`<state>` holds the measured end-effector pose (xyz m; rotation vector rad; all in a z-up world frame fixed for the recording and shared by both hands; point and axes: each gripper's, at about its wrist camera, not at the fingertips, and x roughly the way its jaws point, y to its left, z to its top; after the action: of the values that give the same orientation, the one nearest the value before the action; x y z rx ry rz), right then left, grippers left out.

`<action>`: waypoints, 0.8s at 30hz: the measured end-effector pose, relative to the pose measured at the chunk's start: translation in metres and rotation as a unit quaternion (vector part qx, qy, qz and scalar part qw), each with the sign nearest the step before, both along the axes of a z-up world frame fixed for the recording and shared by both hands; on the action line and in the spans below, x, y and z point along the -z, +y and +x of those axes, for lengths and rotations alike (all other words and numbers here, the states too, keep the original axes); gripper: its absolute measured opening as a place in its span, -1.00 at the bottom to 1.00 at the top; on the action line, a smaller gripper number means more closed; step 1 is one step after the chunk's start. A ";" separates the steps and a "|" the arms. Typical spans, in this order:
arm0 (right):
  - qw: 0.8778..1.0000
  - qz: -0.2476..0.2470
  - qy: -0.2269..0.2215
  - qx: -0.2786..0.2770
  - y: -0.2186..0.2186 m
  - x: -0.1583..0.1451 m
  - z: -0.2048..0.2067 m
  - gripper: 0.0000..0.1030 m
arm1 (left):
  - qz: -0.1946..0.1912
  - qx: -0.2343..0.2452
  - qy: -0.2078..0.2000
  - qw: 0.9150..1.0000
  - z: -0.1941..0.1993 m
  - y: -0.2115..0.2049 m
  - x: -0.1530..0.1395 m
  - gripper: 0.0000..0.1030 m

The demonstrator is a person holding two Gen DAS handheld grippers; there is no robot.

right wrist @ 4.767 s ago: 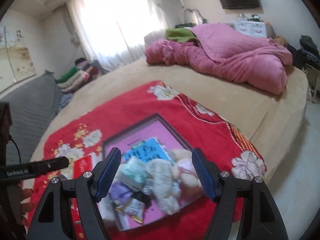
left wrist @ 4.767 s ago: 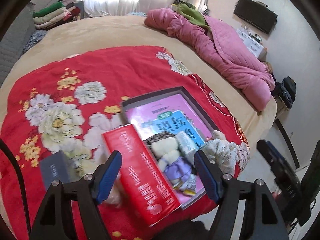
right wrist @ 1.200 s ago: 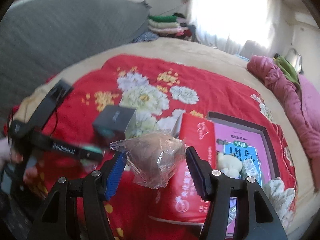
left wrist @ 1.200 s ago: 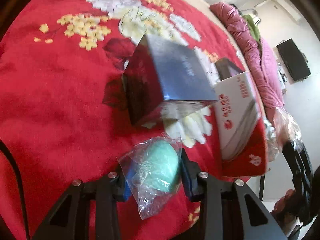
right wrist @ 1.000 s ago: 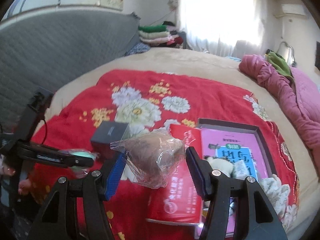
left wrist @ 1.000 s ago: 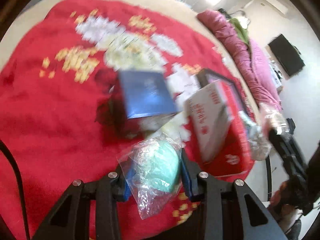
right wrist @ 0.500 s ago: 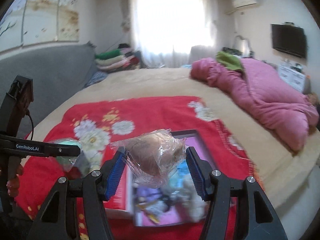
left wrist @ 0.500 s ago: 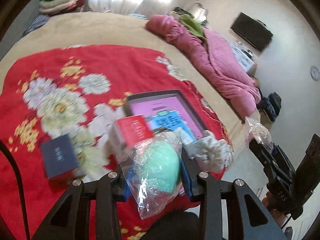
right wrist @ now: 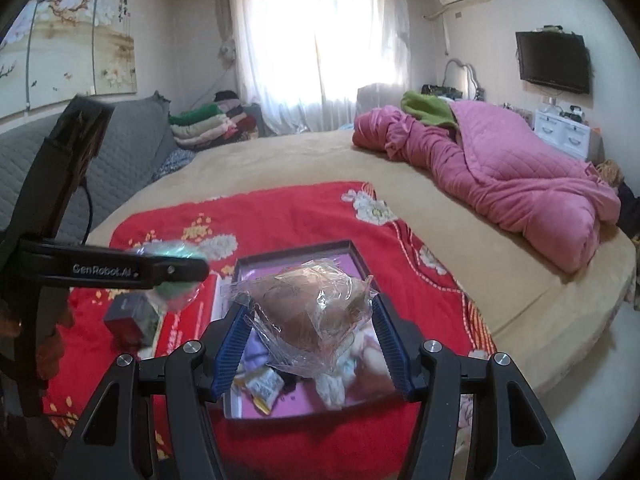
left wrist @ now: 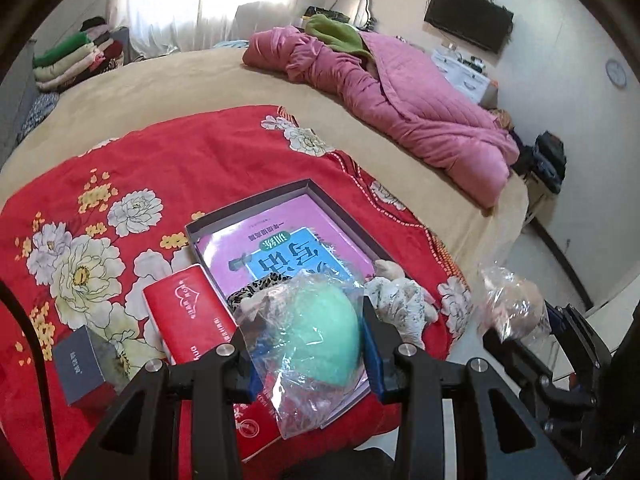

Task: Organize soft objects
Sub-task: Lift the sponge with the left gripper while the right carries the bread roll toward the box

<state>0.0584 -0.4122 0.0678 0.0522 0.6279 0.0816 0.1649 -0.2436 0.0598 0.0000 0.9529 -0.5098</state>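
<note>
My left gripper (left wrist: 308,354) is shut on a mint-green soft egg in a clear plastic bag (left wrist: 324,332), held above the near end of a shallow dark box (left wrist: 256,208). The box holds a pink and blue book and several soft items, among them a white floral plush (left wrist: 400,304). My right gripper (right wrist: 312,344) is shut on a brown soft lump in a clear bag (right wrist: 308,312), also over that box (right wrist: 296,251). In the left wrist view the brown bag (left wrist: 512,308) shows at the right. The left gripper (right wrist: 172,270) crosses the right wrist view at the left.
A red box (left wrist: 192,320) lies against the dark box's left side, with a small grey box (left wrist: 78,364) further left. All rest on a red floral blanket (left wrist: 180,160) on a beige bed. A pink quilt (left wrist: 400,100) lies at the far right. Folded clothes (left wrist: 72,60) are stacked behind.
Both grippers have swung from the small grey box side across to the dark box and risen, each keeping its bagged item. The views have rolled level.
</note>
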 end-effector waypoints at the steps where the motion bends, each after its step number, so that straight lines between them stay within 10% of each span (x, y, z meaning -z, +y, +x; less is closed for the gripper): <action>1: 1.000 0.001 0.004 -0.001 0.000 0.004 0.002 0.21 | 0.005 0.000 0.001 1.000 0.001 -0.003 0.002 -0.24; 24: 0.989 -0.005 0.141 -0.045 0.012 0.108 0.046 0.21 | 0.044 0.002 0.064 0.997 0.036 -0.022 0.084 -0.23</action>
<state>0.1046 -0.4003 -0.0403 0.0255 0.9143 0.1606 0.2004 -0.2661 -0.0245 0.0498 1.1011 -0.4751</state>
